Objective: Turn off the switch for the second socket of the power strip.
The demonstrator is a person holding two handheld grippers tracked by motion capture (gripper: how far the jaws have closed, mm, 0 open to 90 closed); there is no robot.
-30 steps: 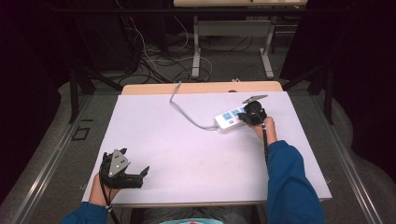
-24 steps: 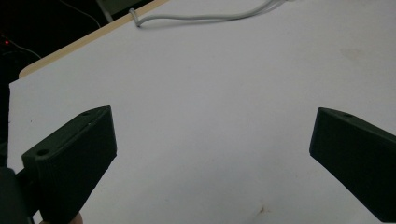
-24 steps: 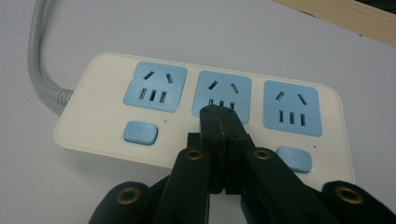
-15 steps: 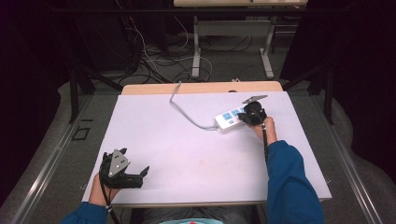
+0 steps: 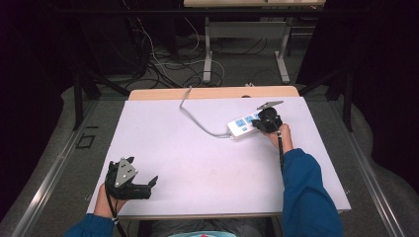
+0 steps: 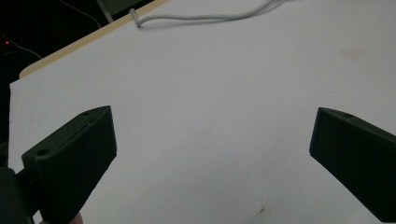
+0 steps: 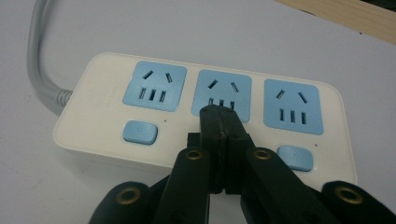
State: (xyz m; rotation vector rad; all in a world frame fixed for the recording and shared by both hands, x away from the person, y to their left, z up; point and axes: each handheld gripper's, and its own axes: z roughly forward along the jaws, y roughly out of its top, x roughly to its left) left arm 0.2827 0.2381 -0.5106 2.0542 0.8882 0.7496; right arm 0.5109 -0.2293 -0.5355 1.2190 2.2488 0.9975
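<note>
A cream power strip (image 5: 242, 124) with three blue sockets lies at the far right of the white table top (image 5: 197, 163). In the right gripper view, the power strip (image 7: 107, 121) has a blue switch (image 7: 139, 132) below its left socket and another switch (image 7: 294, 157) below its right one. My right gripper (image 7: 222, 116) is shut with nothing between its jaws. Its tips sit over the lower edge of the middle socket and hide the spot below it. From above, the right gripper (image 5: 259, 124) is at the strip's right end. My left gripper (image 5: 150, 187) rests open near the front left edge, and its view shows bare table between its fingers (image 6: 212, 126).
The strip's grey cable (image 5: 197, 118) curves leftward and back over the table's far wooden edge (image 5: 212, 92). That cable (image 6: 201, 17) also crosses the top of the left gripper view. Dark floor with loose wires and desk legs lies beyond the table.
</note>
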